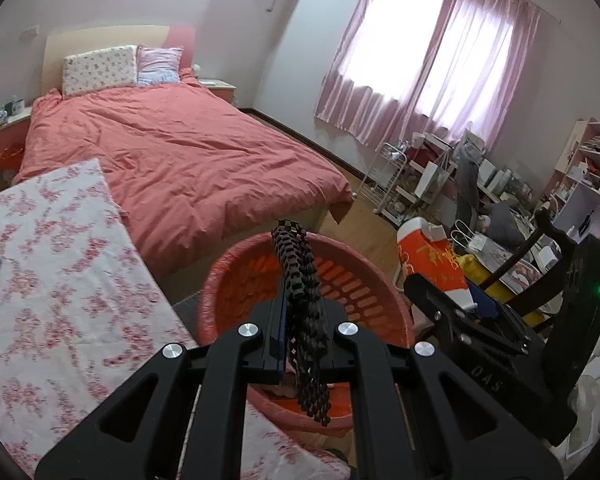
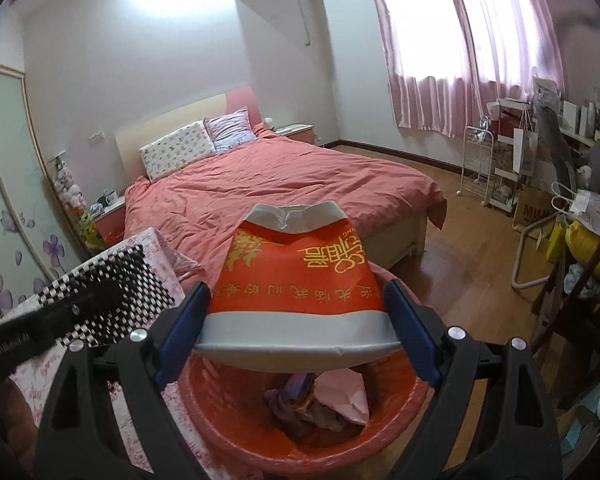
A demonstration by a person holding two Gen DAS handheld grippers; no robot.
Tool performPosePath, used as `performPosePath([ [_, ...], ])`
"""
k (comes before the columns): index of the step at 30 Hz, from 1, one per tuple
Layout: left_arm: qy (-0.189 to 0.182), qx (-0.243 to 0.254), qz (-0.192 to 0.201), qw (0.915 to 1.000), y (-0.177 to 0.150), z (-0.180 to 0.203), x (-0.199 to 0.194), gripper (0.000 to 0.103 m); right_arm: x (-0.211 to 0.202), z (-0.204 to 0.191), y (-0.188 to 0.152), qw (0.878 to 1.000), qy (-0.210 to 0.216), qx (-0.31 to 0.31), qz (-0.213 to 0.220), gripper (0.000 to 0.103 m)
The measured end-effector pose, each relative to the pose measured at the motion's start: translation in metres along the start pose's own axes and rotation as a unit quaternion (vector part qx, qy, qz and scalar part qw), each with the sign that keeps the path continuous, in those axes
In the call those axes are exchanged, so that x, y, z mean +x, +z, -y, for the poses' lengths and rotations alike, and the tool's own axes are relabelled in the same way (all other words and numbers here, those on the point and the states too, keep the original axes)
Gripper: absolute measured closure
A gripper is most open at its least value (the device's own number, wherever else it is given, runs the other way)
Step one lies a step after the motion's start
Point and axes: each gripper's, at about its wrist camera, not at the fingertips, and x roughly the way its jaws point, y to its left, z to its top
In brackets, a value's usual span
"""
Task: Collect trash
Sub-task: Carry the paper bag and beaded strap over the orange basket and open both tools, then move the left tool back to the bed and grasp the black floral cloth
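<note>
My left gripper [image 1: 300, 332] is shut on a black-and-white checkered woven piece [image 1: 300, 280] and holds it edge-on over the red plastic trash basket [image 1: 236, 276]. My right gripper [image 2: 296, 320] is shut on a red and white carton with yellow characters [image 2: 296, 276], held above the same basket [image 2: 236, 432]. The basket holds crumpled pink paper [image 2: 340, 396] and other scraps. In the left wrist view the carton [image 1: 432, 264] and right gripper sit to the right. In the right wrist view the checkered piece [image 2: 112, 292] is at the left.
A table with a pink floral cloth [image 1: 52, 280] lies left of the basket. A bed with a red duvet [image 1: 180, 160] stands behind. A cluttered desk, white wire rack [image 2: 476, 168], shelves and bags fill the right side under the pink curtains [image 1: 432, 48].
</note>
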Motion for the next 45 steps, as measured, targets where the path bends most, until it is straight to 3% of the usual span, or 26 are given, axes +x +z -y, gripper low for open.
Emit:
performPosePath([
  [11,-0.003,-0.009,-0.042,0.9991,-0.006,0.007,0.034,0.094,0.024,0.030,0.013,0.999,0.022,0.042,-0.011,0.016],
  [14,0.000,-0.019,-0.056,0.9983,-0.009,0.002,0.042,0.077,0.033,0.034,0.012,0.998,0.032,0.051,-0.021,0.013],
  [15,0.005,-0.021,-0.056,0.9982,-0.010,0.001,0.043,0.061,0.035,0.035,0.011,0.998,0.034,0.055,-0.024,0.010],
  [16,0.010,-0.024,-0.054,0.9982,-0.010,-0.001,0.042,0.053,0.037,0.036,0.011,0.997,0.033,0.059,-0.025,0.010],
  [22,0.048,-0.030,-0.059,0.9966,-0.014,-0.022,0.033,0.050,0.036,0.040,0.007,0.997,0.021,0.069,-0.026,0.009],
  [29,0.122,-0.036,-0.051,0.9905,-0.023,-0.062,0.007,0.043,0.029,0.021,0.006,0.999,0.009,0.033,-0.023,0.009],
  [32,0.163,-0.037,-0.048,0.9847,-0.025,-0.085,-0.007,0.042,0.028,0.004,0.005,1.000,0.012,0.012,-0.023,0.009],
  [34,0.184,-0.041,-0.046,0.9809,-0.026,-0.098,-0.015,0.032,0.027,-0.009,0.004,1.000,0.013,-0.004,-0.023,0.009],
  [37,0.221,-0.056,-0.036,0.9730,-0.031,-0.124,-0.036,0.028,0.026,-0.030,0.000,0.999,0.019,-0.025,-0.025,0.009],
  [45,0.330,-0.094,0.010,0.9392,-0.038,-0.205,-0.105,0.028,0.032,-0.085,-0.019,0.995,0.033,-0.087,-0.038,0.009],
])
